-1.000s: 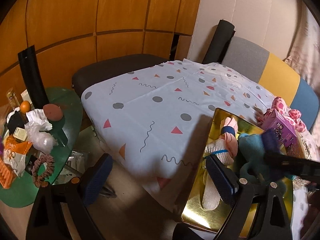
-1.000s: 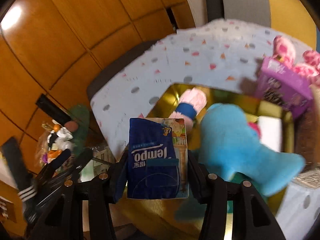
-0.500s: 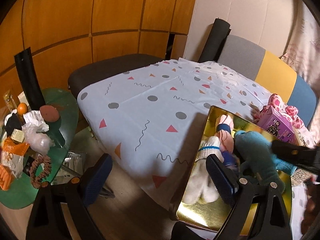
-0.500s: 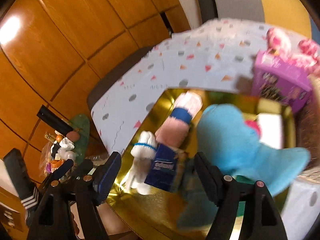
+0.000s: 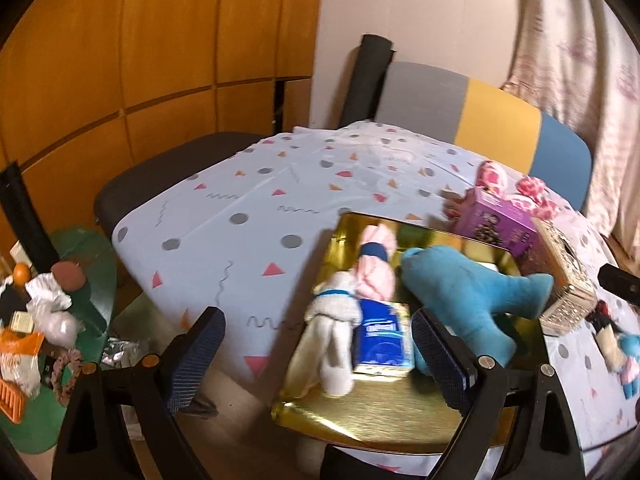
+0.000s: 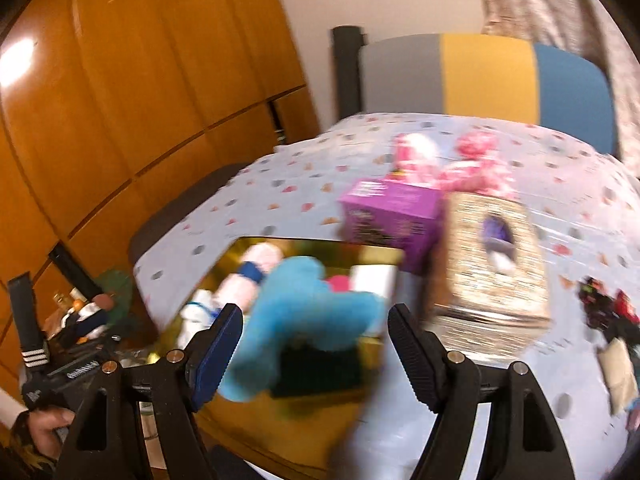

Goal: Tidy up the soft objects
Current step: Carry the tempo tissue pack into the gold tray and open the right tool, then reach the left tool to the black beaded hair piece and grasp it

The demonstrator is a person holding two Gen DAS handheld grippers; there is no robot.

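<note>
In the left wrist view the left gripper (image 5: 316, 354) hangs over the near edge of the table with its fingers wide apart and nothing between them. Just beyond it lies the gold tray (image 5: 384, 416), set on the patterned tablecloth (image 5: 240, 216). The tray already holds a white sock roll (image 5: 332, 332) at its left, a pink sock roll (image 5: 374, 270) behind that, a blue tissue pack (image 5: 382, 338) lying flat against them, and a blue plush toy (image 5: 464, 292) sprawled across the right half. Outside the tray, at its far right, stand a purple box (image 5: 494, 226) and a glittery box (image 5: 566, 280), with a pink spotted plush (image 5: 530, 192) behind them and a small doll (image 5: 608, 334) on the cloth to the right. In the right wrist view, which is blurred by motion, the right gripper (image 6: 314, 354) is likewise spread and empty, raised above the tray's near right part with the blue plush toy in front of it. Judging by this, a placing step looks finished and the hunt for the next soft thing is in hand. The next move likely calls for swinging the right gripper out to the doll or the pink spotted plush, lowering the parted fingers around it, closing gently, and carrying it to the bare near part of the tray.
</note>
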